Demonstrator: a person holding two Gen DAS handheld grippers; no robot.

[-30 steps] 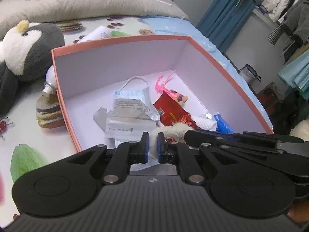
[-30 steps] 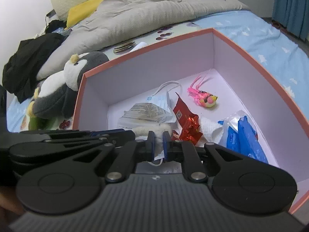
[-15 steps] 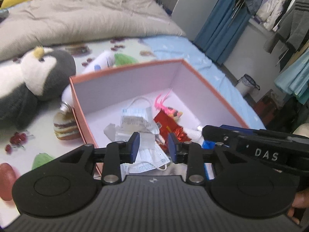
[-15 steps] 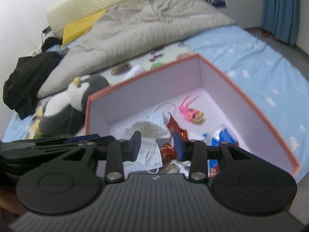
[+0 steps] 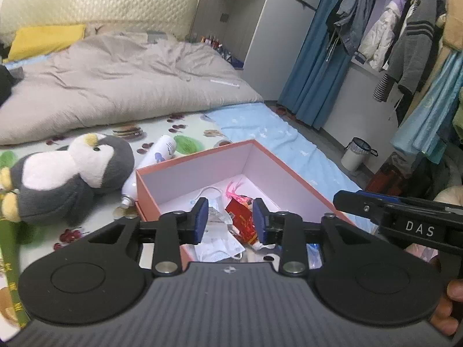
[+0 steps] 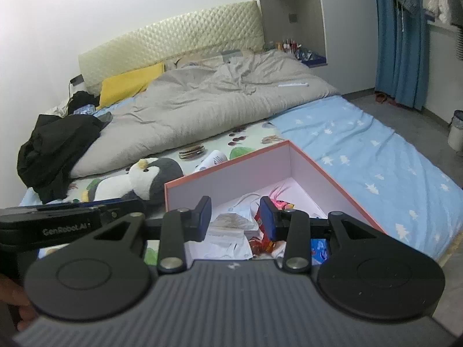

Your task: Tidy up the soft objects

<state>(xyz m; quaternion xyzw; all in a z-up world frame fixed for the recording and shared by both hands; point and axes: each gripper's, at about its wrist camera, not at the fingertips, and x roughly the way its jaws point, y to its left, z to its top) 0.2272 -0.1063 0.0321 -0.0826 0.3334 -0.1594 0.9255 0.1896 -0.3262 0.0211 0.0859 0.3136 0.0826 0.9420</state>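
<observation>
An orange box [image 5: 202,153] with a pale inside stands on the bed; it also shows in the right wrist view [image 6: 228,161]. It holds face masks [image 5: 220,245], a red wrapper [image 5: 243,219], a pink toy [image 6: 282,202] and a blue packet [image 6: 318,247]. A grey and white plush penguin [image 5: 72,173] lies left of the box, also seen in the right wrist view [image 6: 139,180]. My left gripper [image 5: 230,219] is open and empty above the box's near side. My right gripper [image 6: 235,217] is open and empty above the box.
A white tube [image 5: 156,159] lies between the penguin and the box. A grey duvet [image 5: 115,81] and yellow pillow [image 5: 43,42] lie behind. Black clothing [image 6: 55,150] sits at the left. A bin [image 5: 356,156] and hanging clothes [image 5: 405,37] are at the right.
Both grippers were shut on a pale fluffy object low in the box. They opened, let it go and rose up and back, so the box looks smaller now.
</observation>
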